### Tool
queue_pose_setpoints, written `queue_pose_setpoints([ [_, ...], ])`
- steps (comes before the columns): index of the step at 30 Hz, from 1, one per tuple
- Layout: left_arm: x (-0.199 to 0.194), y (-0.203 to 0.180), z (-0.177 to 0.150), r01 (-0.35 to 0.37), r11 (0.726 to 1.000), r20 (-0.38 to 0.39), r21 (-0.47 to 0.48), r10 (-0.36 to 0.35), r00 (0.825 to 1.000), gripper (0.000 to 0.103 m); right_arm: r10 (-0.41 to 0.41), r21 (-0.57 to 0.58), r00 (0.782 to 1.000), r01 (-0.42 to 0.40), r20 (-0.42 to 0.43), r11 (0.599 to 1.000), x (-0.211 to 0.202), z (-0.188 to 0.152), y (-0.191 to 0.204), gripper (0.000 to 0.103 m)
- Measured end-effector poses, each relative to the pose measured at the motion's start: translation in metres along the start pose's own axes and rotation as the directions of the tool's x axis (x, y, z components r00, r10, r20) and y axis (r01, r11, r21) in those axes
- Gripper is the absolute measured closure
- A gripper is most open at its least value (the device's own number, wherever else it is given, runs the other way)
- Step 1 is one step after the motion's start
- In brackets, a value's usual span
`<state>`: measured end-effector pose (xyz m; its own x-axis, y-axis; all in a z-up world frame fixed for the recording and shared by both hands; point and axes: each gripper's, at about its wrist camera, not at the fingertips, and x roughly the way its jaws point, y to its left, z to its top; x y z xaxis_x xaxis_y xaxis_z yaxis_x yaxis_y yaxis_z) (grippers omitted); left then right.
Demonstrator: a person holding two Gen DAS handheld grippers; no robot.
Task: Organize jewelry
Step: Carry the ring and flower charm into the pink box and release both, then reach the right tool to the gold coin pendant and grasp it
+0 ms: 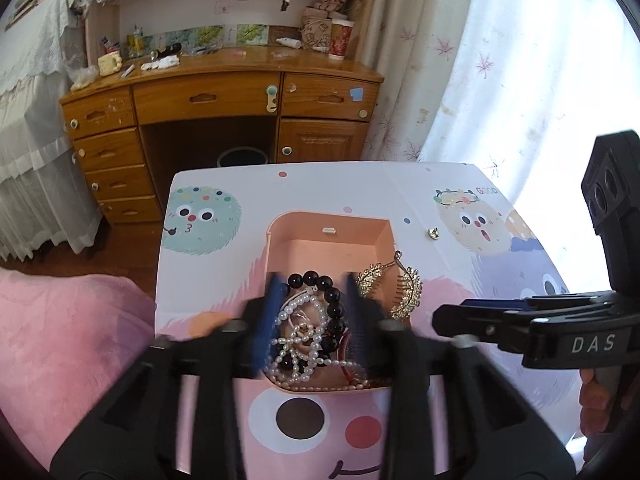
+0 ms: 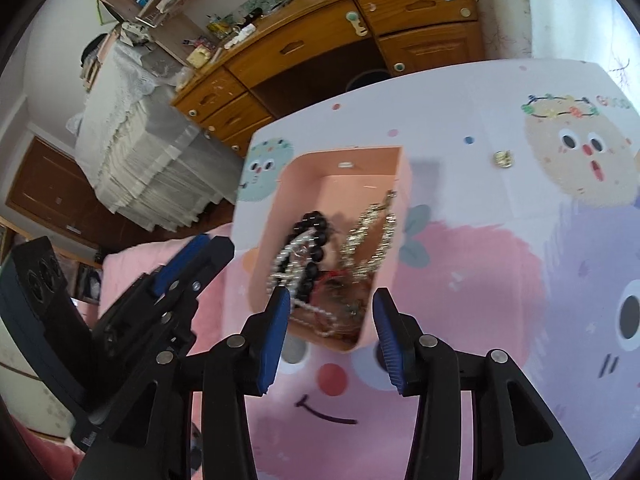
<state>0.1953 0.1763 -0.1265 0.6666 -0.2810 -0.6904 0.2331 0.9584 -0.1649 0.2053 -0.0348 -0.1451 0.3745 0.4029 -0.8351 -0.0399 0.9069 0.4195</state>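
A peach jewelry box (image 1: 280, 236) (image 2: 402, 184) stands open on a cartoon-print table (image 1: 460, 300) (image 2: 500, 260). Inside lie a black bead bracelet (image 1: 334, 300) (image 2: 316, 240), pearl strands (image 1: 304, 336) (image 2: 288, 264) and a gold leaf hair comb (image 1: 404, 288) (image 2: 372, 232) leaning on the right wall. A small gold earring (image 1: 432, 233) (image 2: 503, 159) lies on the table right of the box. My left gripper (image 1: 314, 304) is open over the box, blurred, holding nothing. My right gripper (image 2: 330, 320) (image 1: 444, 322) is open and empty at the box's near end.
A wooden desk (image 1: 224, 92) (image 2: 320, 36) with drawers stands beyond the table. A pink blanket (image 1: 72, 340) lies to the left. A bed with white lace cover (image 2: 132, 160) stands at far left. A bright curtain (image 1: 520, 60) hangs on the right.
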Motion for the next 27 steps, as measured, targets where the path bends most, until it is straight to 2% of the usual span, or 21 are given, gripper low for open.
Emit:
queue_pose_setpoints([
  [2,0.000,-0.001,0.001,0.005,1.000,0.012,-0.030,-0.005,1.000,0.057,-0.013,-0.001,1.000,0.013,-0.002,1.000,-0.003,0.003,-0.008,0.060],
  [6,0.008,-0.009,0.002,0.020,0.997,-0.022,-0.069,-0.021,1.000,0.056,-0.060,-0.020,0.998,0.060,-0.001,0.998,-0.006,0.011,-0.029,0.056],
  [9,0.016,-0.022,0.001,0.016,0.996,-0.046,-0.083,-0.020,0.999,0.054,-0.107,-0.056,0.994,0.108,0.017,0.993,-0.007,0.020,-0.045,0.050],
  [12,0.023,-0.038,0.001,0.001,0.996,-0.058,-0.094,-0.006,0.998,0.050,-0.153,-0.103,0.987,0.157,0.048,0.982,-0.007,0.030,-0.062,0.050],
  [16,0.031,-0.061,0.002,-0.012,0.993,-0.061,-0.119,0.005,0.998,0.049,-0.238,-0.220,0.963,0.261,0.123,0.940,-0.001,0.044,-0.080,0.050],
  [22,0.041,-0.090,0.001,-0.041,0.984,-0.052,-0.174,0.032,0.998,0.049,-0.167,-0.371,0.969,0.226,0.183,0.901,0.019,0.052,-0.100,0.050],
  [27,0.050,-0.102,-0.005,-0.049,0.973,-0.068,-0.227,0.034,0.997,0.049,-0.172,-0.443,0.958,0.260,0.228,0.858,0.044,0.060,-0.111,0.050],
])
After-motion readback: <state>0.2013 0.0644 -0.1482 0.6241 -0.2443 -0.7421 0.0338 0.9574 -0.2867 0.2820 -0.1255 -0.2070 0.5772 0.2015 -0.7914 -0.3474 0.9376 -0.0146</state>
